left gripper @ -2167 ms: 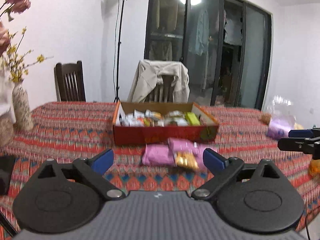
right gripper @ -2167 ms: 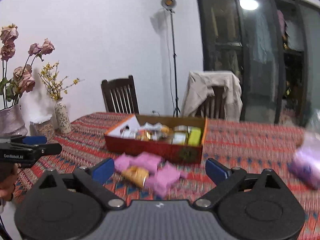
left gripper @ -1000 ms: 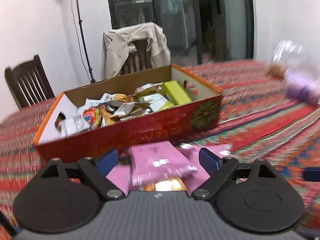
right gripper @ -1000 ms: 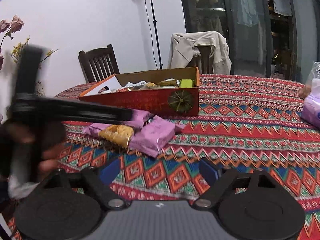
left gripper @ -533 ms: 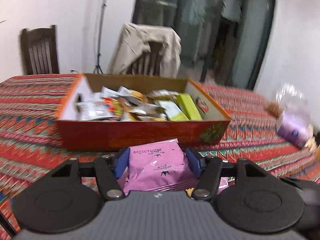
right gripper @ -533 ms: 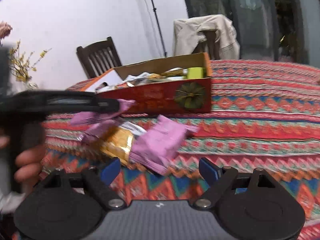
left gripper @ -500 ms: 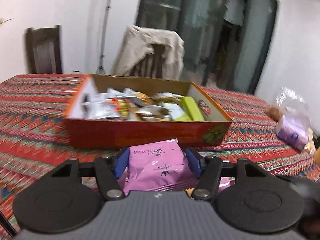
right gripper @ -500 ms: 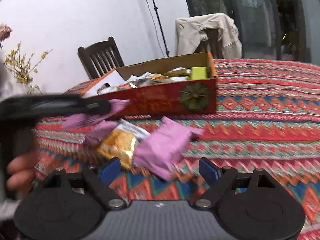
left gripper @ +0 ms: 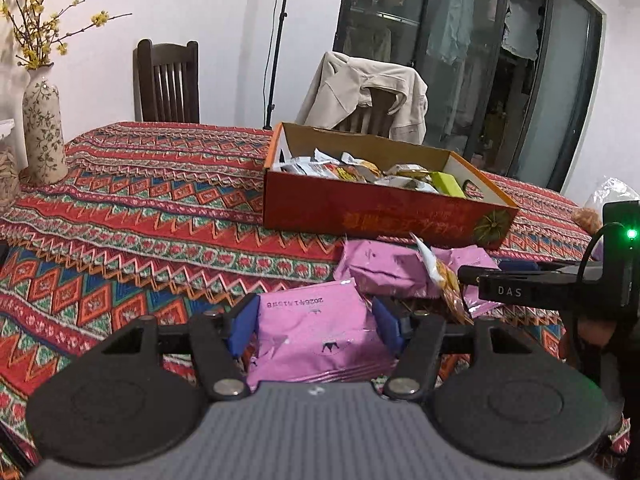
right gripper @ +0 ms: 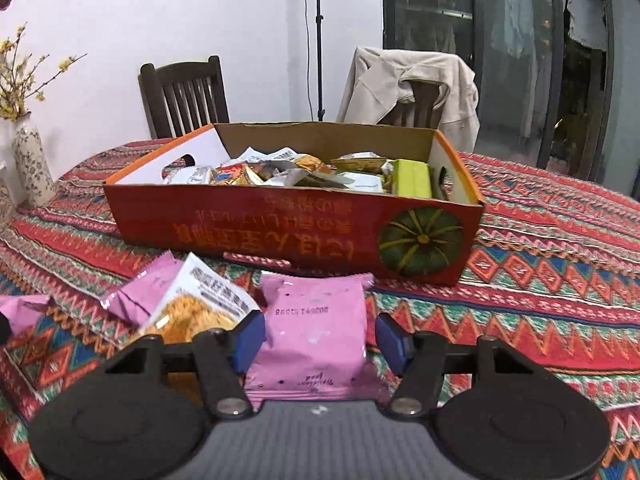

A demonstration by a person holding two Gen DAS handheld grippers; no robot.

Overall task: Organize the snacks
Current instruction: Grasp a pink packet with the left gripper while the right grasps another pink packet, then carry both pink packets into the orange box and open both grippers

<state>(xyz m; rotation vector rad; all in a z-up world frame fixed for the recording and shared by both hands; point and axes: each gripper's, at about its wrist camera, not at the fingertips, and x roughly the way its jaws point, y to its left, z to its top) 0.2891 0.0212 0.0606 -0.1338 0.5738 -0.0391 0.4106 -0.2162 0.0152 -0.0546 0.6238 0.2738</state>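
Place: a home dining room, seen at night.
Table: a patterned tablecloth (left gripper: 160, 208) in red, blue and green covers the table beneath the fingers.
Seating: a dark wooden chair (left gripper: 167, 80) stands beyond the fingers, to their left; another chair straight beyond them has a beige jacket (left gripper: 360, 88) draped over it.
Decor: a floral vase (left gripper: 42, 128) with yellow-flowered twigs sits far left of the fingers.
Back wall: glass sliding doors (left gripper: 460, 56) beyond the fingers, clothes hanging behind them.
Lighting: a floor lamp pole (left gripper: 278, 44) by the white wall.
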